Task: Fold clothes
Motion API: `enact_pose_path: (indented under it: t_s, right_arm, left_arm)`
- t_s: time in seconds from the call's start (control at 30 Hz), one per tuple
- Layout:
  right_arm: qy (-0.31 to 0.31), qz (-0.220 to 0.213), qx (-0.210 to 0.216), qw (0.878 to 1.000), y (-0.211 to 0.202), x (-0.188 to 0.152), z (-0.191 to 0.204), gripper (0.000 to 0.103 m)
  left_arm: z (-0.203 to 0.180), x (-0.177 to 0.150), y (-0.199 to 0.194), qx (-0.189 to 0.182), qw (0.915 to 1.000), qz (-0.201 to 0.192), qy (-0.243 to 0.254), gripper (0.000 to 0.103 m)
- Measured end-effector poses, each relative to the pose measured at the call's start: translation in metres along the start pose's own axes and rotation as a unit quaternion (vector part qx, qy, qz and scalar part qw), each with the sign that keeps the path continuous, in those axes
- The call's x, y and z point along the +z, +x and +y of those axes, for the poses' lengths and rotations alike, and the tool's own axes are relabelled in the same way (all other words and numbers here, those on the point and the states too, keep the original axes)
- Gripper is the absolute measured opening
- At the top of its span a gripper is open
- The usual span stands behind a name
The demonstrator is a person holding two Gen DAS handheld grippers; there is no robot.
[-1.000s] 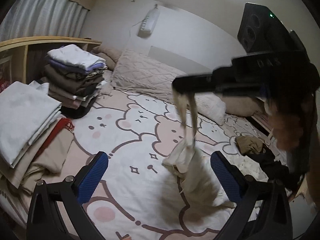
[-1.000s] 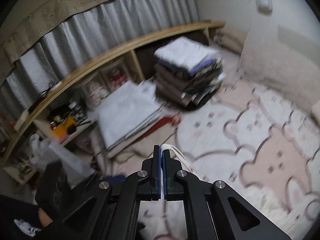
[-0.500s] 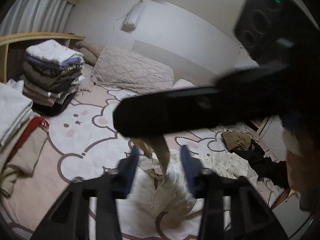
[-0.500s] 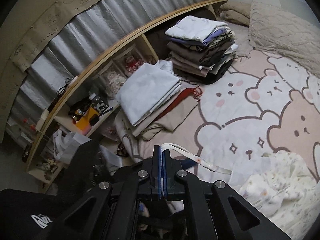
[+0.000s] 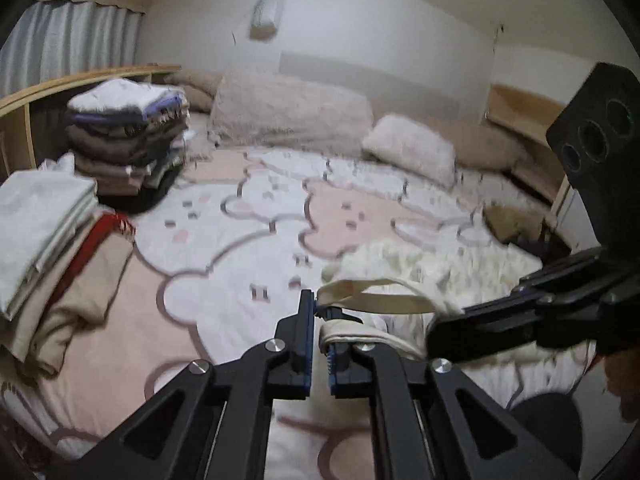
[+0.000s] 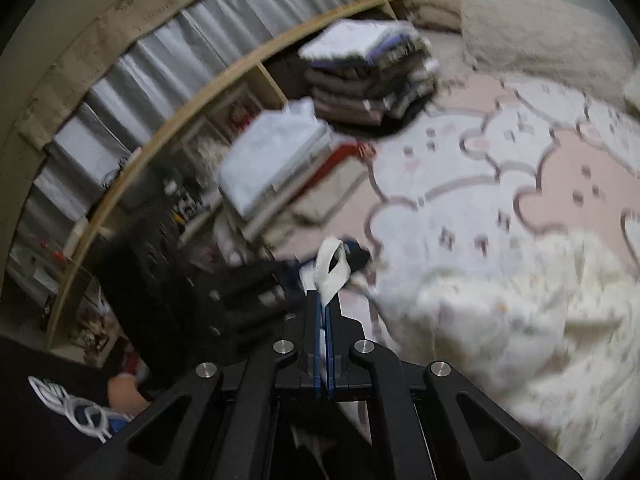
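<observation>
Garment: a cream, faintly flowered piece with pale straps [image 5: 372, 304], mostly heaped on the bear-print bedspread [image 5: 248, 216], its straps lifted off the heap and pulled between the two tongs.
Left gripper [image 5: 318, 312]: nearest to me, over the near part of the bedspread; its jaws have just been closing and now pinch a looped strap of the garment between the blue pads.
Right gripper [image 6: 323, 300]: just beside the left one, coming in across the garment heap; jaws pressed tight together on another cream strap loop [image 6: 330, 268] that sticks up past the tips.
Garment body [image 6: 520, 320]: crumpled on the bedspread, right beside the right gripper, blurred.
Flat pile: folded pale grey, red and tan pieces [image 5: 44, 232] lying at the bedspread's left edge.
Tall stack: folded clothes [image 5: 128, 140], white on top over purple, grey and brown, farther along that same edge.
Dark clothes: an unfolded brown and black clump [image 5: 516, 220] at the bedspread's right edge.
Pillows: a quilted beige one [image 5: 288, 116] and a smaller one [image 5: 412, 152] at the far end of the bedspread, against the wall.
Shelf: a wooden unit [image 6: 192, 120] behind the two piles, with curtains above it.
</observation>
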State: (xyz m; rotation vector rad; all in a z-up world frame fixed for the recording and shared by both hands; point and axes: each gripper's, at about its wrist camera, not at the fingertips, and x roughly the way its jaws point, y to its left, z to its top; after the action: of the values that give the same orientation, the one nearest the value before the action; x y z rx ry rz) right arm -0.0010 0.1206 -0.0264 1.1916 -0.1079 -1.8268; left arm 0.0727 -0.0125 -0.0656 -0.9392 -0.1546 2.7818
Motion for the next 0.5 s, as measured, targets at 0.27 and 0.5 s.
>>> enact_pose_path:
  t_s: [0.27, 0.5]
  right_arm:
    - [0.091, -0.011, -0.066, 0.994, 0.005, -0.003, -0.07, 0.003]
    - [0.082, 0.09, -0.197, 0.973, 0.073, -0.006, -0.123, 0.003]
  left_arm:
    - [0.019, -0.043, 0.021, 0.003, 0.9956, 0.08, -0.048, 0.005]
    - [0.035, -0.054, 0.027, 0.025, 0.9907, 0.103, -0.085, 0.005]
